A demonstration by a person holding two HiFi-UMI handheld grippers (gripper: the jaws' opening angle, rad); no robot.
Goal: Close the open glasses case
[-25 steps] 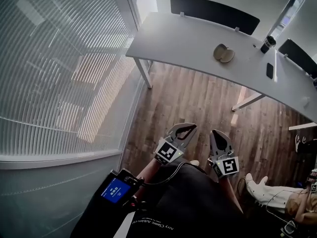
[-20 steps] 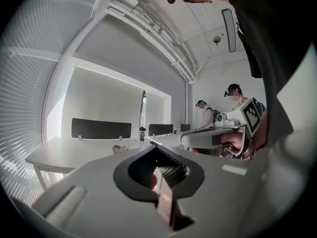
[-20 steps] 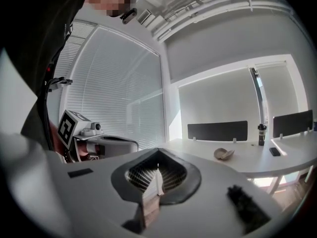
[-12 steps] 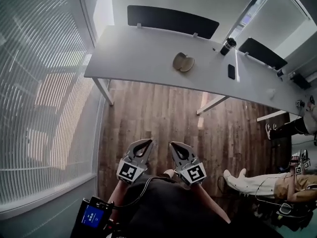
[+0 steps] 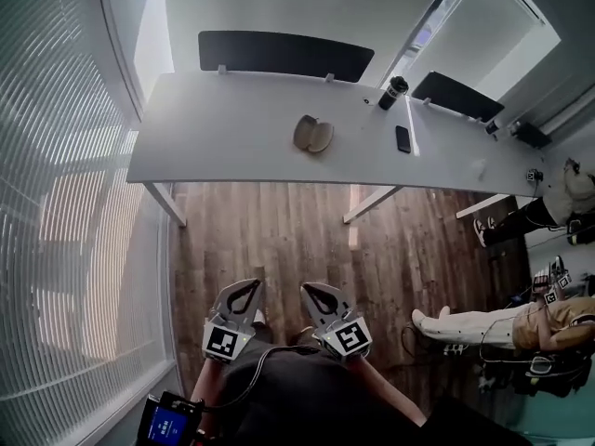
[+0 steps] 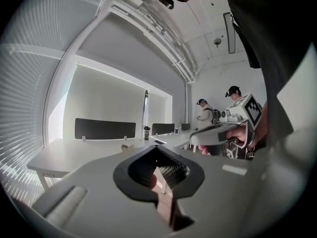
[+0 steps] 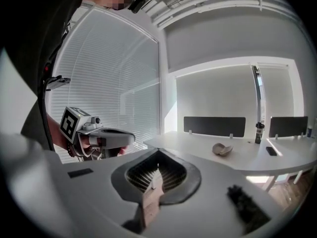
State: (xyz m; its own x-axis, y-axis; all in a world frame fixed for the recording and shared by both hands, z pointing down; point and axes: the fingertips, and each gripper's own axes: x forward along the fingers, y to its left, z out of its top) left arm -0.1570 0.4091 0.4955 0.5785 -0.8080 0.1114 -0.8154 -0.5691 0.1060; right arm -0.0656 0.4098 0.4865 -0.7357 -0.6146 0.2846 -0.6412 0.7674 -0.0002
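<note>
The open glasses case (image 5: 313,134), a tan clamshell with both halves spread, lies on the long white table (image 5: 214,147) far ahead of me. In the right gripper view the glasses case (image 7: 222,149) shows small on the tabletop. My left gripper (image 5: 255,283) and right gripper (image 5: 306,289) hang side by side low over the wooden floor, close to my body and well short of the table. Both are shut, with the tips together and nothing between them. The left gripper's (image 6: 157,147) tips meet, as do the right gripper's (image 7: 158,152).
A black bottle (image 5: 393,92) and a dark phone (image 5: 403,138) sit on the table right of the case. Black divider panels (image 5: 284,56) line its far edge. Slatted blinds (image 5: 56,249) cover the left wall. A seated person (image 5: 521,319) is at the right.
The head view has swung, so the table and case now sit at top centre instead of upper right. Both grippers stay shut and together, lower and further left in the picture.
</note>
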